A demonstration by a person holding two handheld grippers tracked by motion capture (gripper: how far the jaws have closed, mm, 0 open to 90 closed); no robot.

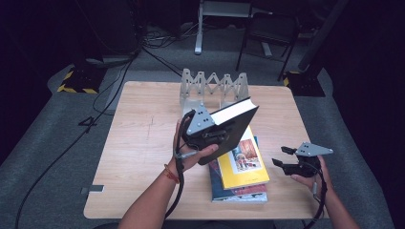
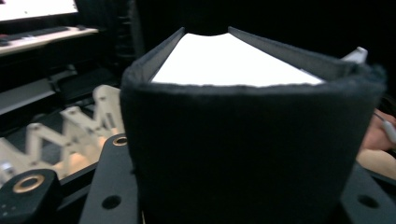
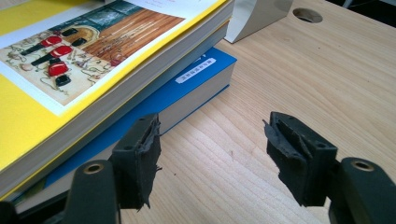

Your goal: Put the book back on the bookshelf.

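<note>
This looks like a recording lab or studio rather than a home: a small pale wooden table (image 1: 143, 143) stands alone on grey carpet in a dark, black-walled room. Black cables (image 1: 114, 90) trail across the floor past yellow-and-black striped stand bases (image 1: 76, 82), with a black metal chair (image 1: 270, 33) behind. The left gripper view shows a lit monitor (image 2: 37, 8) above a desk.

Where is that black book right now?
The black book is held up in the left gripper, mid-table in the high view, above the book stack.
</note>
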